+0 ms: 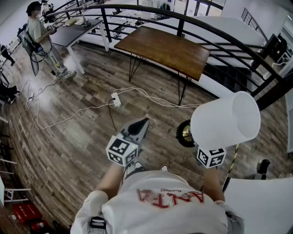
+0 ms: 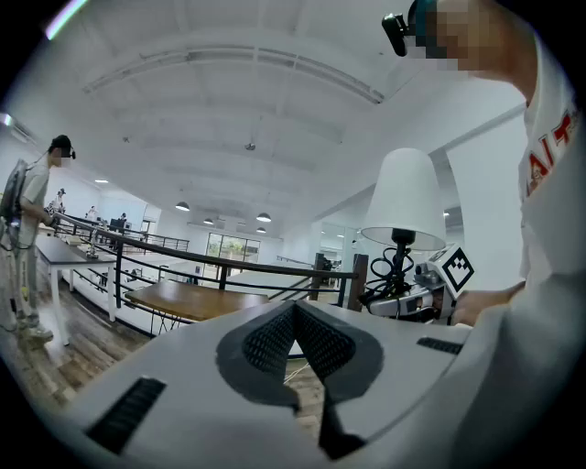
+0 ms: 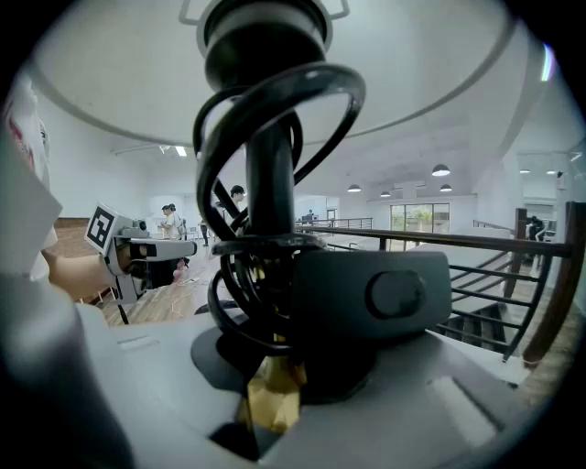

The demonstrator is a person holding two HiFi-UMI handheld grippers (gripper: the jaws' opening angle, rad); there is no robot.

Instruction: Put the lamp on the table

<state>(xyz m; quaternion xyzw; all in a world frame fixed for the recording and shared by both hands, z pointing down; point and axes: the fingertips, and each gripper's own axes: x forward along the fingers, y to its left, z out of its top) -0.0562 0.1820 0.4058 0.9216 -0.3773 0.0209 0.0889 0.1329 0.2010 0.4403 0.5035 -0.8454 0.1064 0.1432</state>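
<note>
Where the plank floor [image 1: 68,151] ran to the far side, a curved black railing [image 1: 151,11] bounded it. A brown table [image 1: 165,48] stood just before the railing. A grey table [image 1: 75,31] stood far left with a second person [image 1: 39,34] beside it. The lamp [image 1: 225,119] was held tilted off the floor at near right, well short of the brown table. A corded power strip [image 1: 116,99] lay on the floor between them.

Right gripper [image 3: 275,366]: jaws clamped on the lamp's stem, with its cord [image 3: 339,87] coiled round.

Left gripper [image 1: 139,125]: jaws closed together, holding nothing.
</note>
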